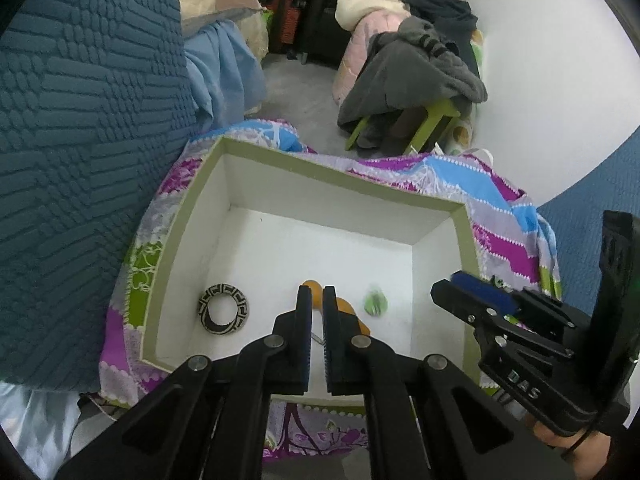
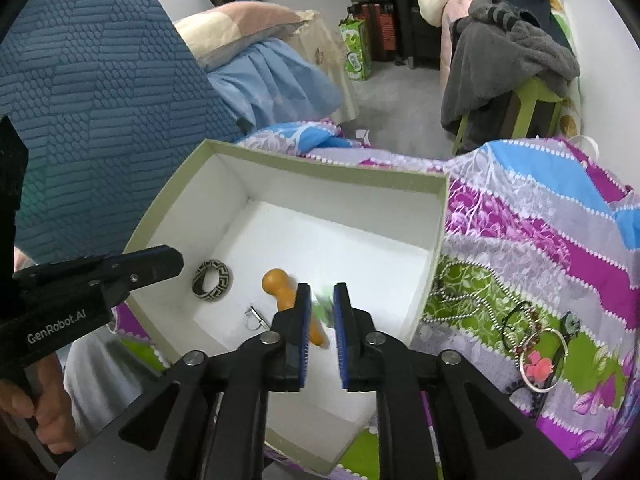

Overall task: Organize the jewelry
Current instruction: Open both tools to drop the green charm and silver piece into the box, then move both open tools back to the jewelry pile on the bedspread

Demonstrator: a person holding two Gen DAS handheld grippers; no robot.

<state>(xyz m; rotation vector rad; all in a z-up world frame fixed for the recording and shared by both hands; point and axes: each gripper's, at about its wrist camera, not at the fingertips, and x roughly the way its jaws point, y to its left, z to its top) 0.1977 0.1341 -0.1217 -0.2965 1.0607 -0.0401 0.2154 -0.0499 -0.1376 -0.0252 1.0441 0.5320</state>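
A white box with a green rim (image 1: 188, 216) (image 2: 168, 200) lies on a patterned cloth. Inside lie a black-and-cream patterned bangle (image 1: 223, 308) (image 2: 211, 275), an orange wooden piece (image 1: 344, 306) (image 2: 280, 284), a small metal ring piece (image 2: 253, 317) and a blurred green item (image 1: 375, 302) (image 2: 326, 304). My left gripper (image 1: 317, 300) hovers over the box, jaws nearly closed with a narrow empty gap. My right gripper (image 2: 322, 300) is slightly open above the blurred green item, which looks free of the pads. Each gripper shows in the other's view (image 1: 480, 300) (image 2: 132, 268).
Loose jewelry lies on the cloth right of the box: a bead chain (image 2: 464, 292), a dark bracelet (image 2: 520, 320), a silver bangle with a pink charm (image 2: 540, 364). A teal textured headboard (image 1: 80, 160) stands left. A green stool (image 1: 432, 120) with clothes stands beyond.
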